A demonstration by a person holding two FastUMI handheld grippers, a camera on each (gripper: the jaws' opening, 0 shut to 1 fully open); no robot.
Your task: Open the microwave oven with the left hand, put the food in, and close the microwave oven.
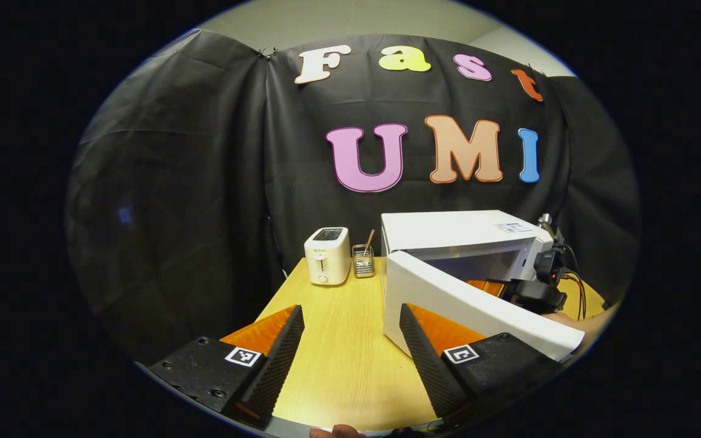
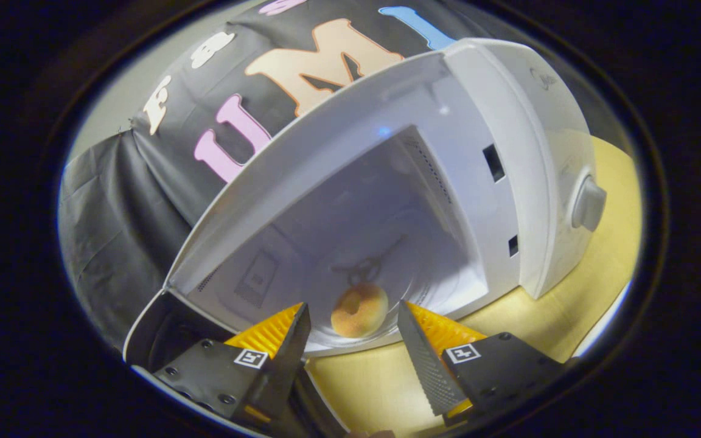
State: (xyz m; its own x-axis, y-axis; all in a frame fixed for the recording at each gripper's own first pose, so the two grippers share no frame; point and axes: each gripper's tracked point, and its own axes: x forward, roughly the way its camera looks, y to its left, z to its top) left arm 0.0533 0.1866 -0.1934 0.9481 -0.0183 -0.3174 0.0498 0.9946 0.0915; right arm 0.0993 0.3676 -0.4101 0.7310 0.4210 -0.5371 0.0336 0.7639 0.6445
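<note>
The microwave (image 2: 509,152) stands open, its door (image 1: 466,301) swung out just beside the left tongs (image 1: 350,340), which are spread and hold nothing. Opening looks done, and the food seems placed; closing the door is left. Inside the oven, on the glass plate (image 2: 429,292), the doughnut (image 2: 359,310) lies just ahead of the right tongs (image 2: 353,340), between their spread tips and apparently untouched. Beyond the left tongs sit a toaster (image 1: 327,255) and a small wire holder (image 1: 363,260) with a stick in it.

One microwave (image 1: 460,243), one doughnut (image 2: 359,310), one toaster (image 1: 327,255).
</note>
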